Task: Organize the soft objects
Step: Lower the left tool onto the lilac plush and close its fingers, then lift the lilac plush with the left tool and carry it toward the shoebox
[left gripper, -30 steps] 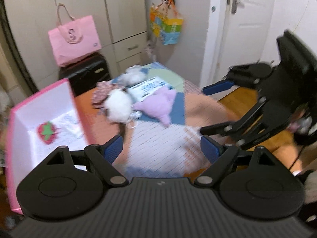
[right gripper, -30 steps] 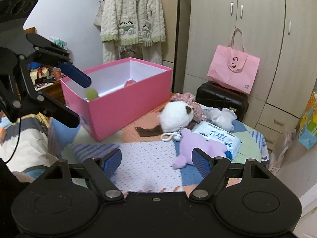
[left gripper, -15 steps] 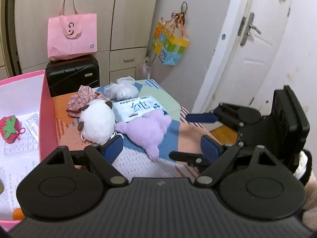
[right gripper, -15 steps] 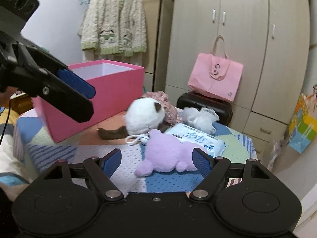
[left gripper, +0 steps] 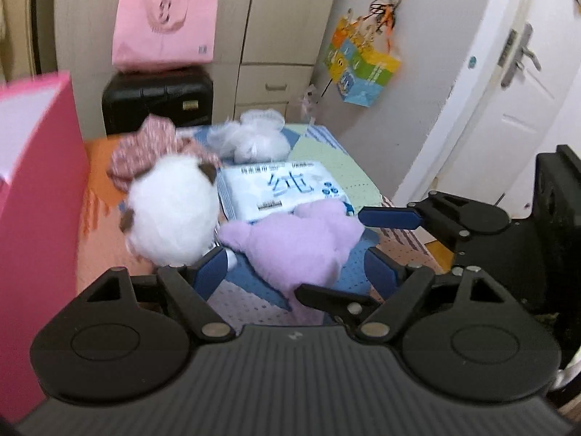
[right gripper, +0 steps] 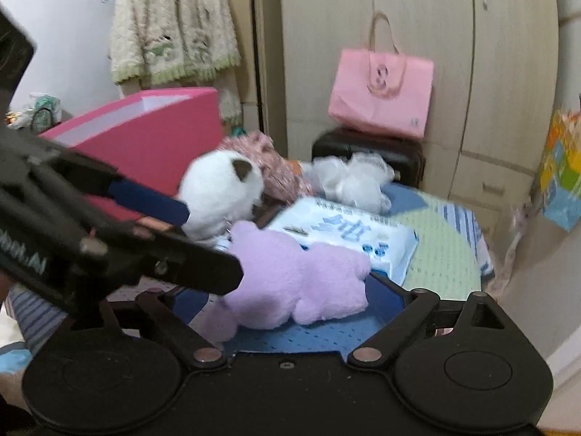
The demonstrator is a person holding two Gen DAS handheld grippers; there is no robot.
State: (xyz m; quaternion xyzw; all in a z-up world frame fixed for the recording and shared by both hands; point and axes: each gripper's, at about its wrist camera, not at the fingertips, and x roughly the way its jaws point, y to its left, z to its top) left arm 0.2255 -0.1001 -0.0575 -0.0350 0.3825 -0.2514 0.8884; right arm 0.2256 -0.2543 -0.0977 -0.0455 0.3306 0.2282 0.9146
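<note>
A purple plush lies on the patchwork bed cover, just ahead of both grippers. My left gripper has its blue pads on either side of the plush's near end. Its jaws are closing but do not press on it. My right gripper comes in from the right with the purple plush between its fingers. Its jaws are opening and hold nothing; the left gripper hides its left fingertip. A white plush with brown ears sits left of the purple one. Behind them are a tissue pack, a pink floral cloth and a white mesh puff.
An open pink box stands on the bed at the left. Beyond the bed's far end is a black suitcase with a pink tote bag on it, in front of wardrobe doors. A white door is at the right.
Both grippers have dropped and moved in toward the purple plush, which now sits between their fingers. The right gripper's jaws have widened. The toys have not moved.
</note>
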